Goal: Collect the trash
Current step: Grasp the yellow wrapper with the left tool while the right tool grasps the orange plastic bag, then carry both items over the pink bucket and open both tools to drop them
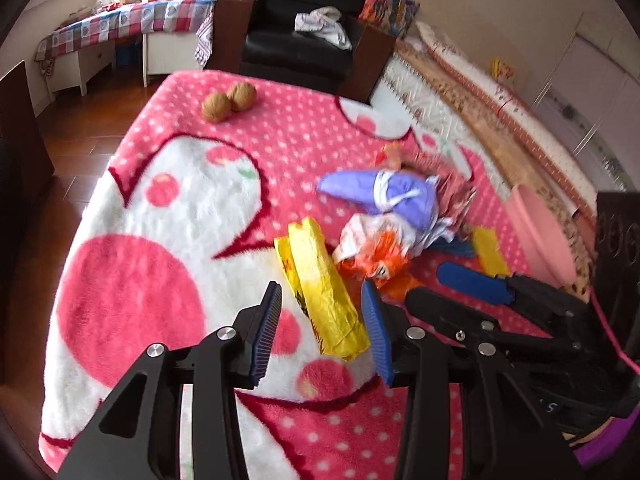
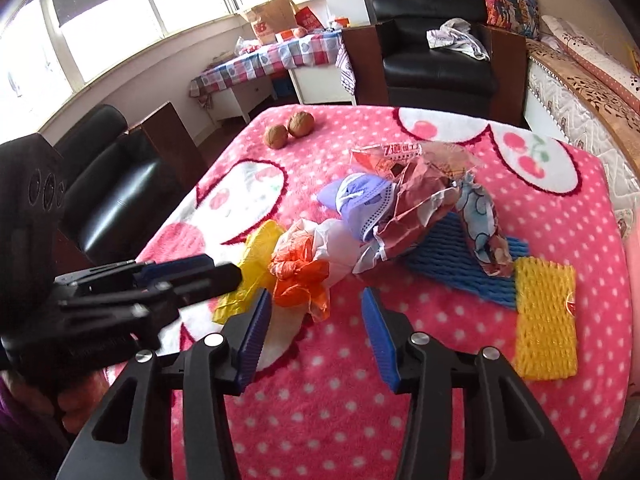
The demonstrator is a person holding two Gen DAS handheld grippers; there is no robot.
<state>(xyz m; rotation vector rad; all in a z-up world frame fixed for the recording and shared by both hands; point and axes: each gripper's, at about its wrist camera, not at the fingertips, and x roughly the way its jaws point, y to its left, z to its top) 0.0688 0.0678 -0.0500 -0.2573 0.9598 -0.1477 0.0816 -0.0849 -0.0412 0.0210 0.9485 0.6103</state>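
**Both tongs descend on the trash heap**

The desk (image 2: 460,360), draped in a pink dotted fleece blanket, carries the trash pile (image 2: 400,216) at its middle, with a yellow bag (image 1: 320,292) at the pile's near edge. The left tongs (image 1: 320,320) straddle that bag, spread and not yet pressing it; they should sink lower and pinch a thick fold. The right tongs (image 2: 316,316) hang parted and empty, just short of the orange wrapper (image 2: 300,280). A black armchair (image 2: 436,60) stands beyond. Two walnuts (image 2: 288,130) sit far off.
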